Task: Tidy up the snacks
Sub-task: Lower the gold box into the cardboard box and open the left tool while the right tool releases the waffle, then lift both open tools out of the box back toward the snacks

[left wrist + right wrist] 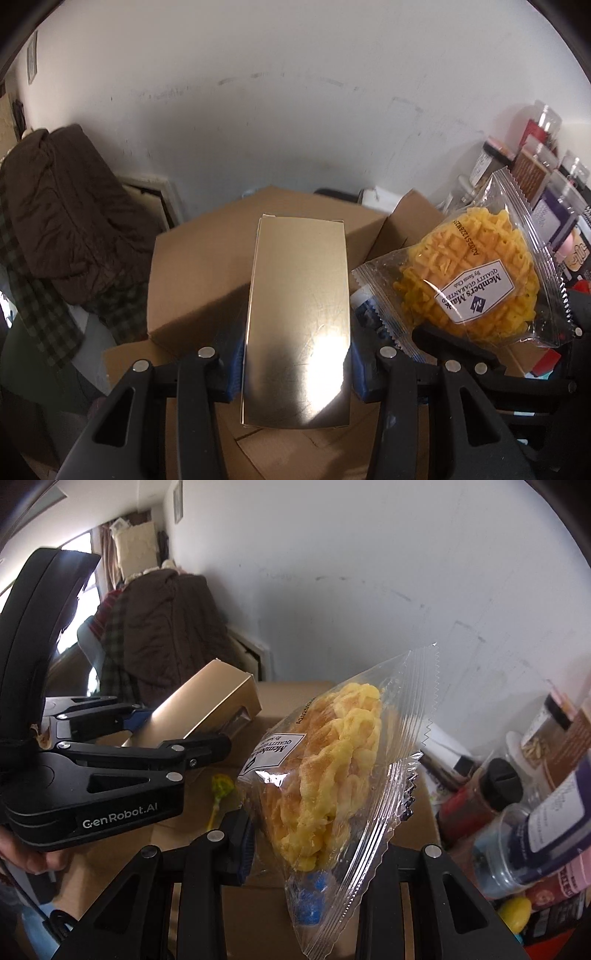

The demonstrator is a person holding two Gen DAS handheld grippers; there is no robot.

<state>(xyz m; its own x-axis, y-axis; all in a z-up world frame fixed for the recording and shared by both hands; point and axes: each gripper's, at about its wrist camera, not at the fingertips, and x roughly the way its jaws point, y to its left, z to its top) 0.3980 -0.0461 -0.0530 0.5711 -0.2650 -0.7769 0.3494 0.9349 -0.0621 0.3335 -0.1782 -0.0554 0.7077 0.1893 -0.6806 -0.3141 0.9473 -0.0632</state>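
Observation:
My left gripper (295,365) is shut on a shiny gold box (299,317), its blue pads pressing the box's two long sides. In the right wrist view the same gold box (210,705) juts up at the left, with the left gripper (177,734) clamped round it. My right gripper (303,856) is shut on a clear packet of yellow waffle-shaped snack (332,768), held on edge by its lower part. From the left wrist camera that snack packet (476,280) hangs at the right with its white label facing me. Both are held above brown cardboard boxes (207,280).
Jars, bottles and packets (517,805) crowd the right side against the white wall. A brown coat (70,214) is draped over something at the left. A yellow-green lollipop (221,790) lies on the cardboard (402,834). A hand (40,860) holds the left gripper's handle.

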